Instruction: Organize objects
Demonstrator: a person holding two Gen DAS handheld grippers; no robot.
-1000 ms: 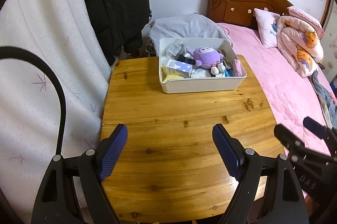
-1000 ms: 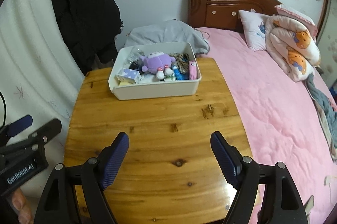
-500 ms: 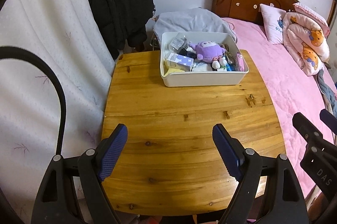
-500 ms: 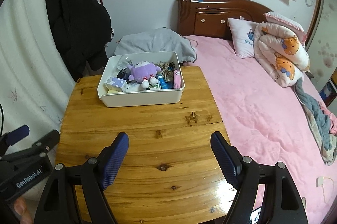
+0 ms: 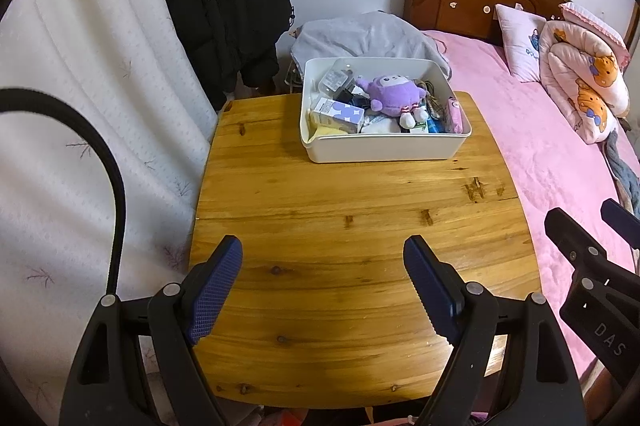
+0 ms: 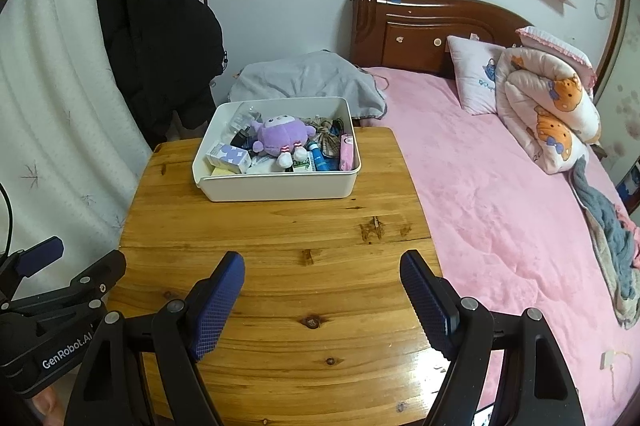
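Both tongs wide open, nothing held. Left tongs (image 5: 323, 258) hover over the near half of the tabletop (image 5: 360, 193); right tongs (image 6: 322, 272) likewise, seen from the right wrist cam. Each shows in the other's view: right tongs at the right edge of the left view, beside the bed (image 5: 560, 145); left tongs at the lower left of the right view, off the tabletop's left edge. Blue textured pads (image 5: 218, 282) face inward.

White bin (image 5: 384, 147) sits at the far end of the tabletop, well apart from both tongs. It's packed:
- purple plush (image 5: 390, 94) on top, near the middle, feet toward the camera
- white-and-lilac box (image 5: 338, 113) at the front left, with something yellow under it
- clear plastic pack (image 5: 334, 78) at the back left
- pink pouch (image 6: 346, 151) along the right wall
- blue tube (image 6: 319, 155) just left of the pouch
- plaid fabric item (image 6: 326, 135) behind the tube

Other small bits under the plush are too jumbled to identify.

Rest of the tabletop is bare wood with knots. Grey cloth (image 6: 308, 81) is heaped behind the bin. Black coat (image 6: 156, 37) hangs at back left, against the white curtain (image 5: 80, 85).
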